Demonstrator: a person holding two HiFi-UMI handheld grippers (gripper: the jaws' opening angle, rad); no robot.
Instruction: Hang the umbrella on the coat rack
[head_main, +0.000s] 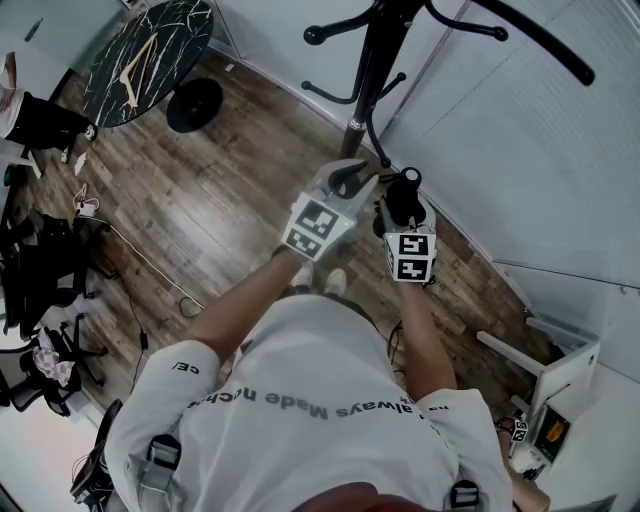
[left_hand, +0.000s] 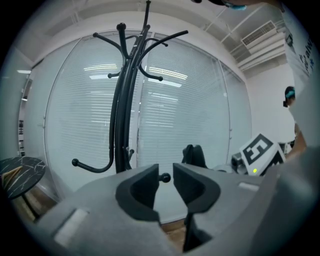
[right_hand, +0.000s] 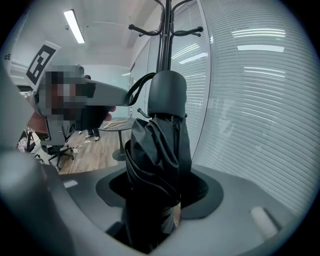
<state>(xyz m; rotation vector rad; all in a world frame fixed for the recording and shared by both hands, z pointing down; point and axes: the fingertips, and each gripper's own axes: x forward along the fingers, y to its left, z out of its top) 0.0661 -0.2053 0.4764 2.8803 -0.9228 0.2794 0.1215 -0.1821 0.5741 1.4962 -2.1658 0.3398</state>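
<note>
The right gripper (right_hand: 157, 189) is clamping the folded black umbrella (right_hand: 159, 145), which is standing upright between its jaws, rounded end on top. Just to its left, the left gripper (left_hand: 166, 179) is holding its jaws slightly apart with nothing between them. The coat rack (left_hand: 122, 100) is standing ahead of both grippers.

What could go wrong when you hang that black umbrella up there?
The folded black fabric umbrella is clamped in the right gripper around soft cloth, so it might slide down. Its thin black strap loop is small, and the black metal coat rack's hooks end in knobs, so the loop might catch or miss.
</note>
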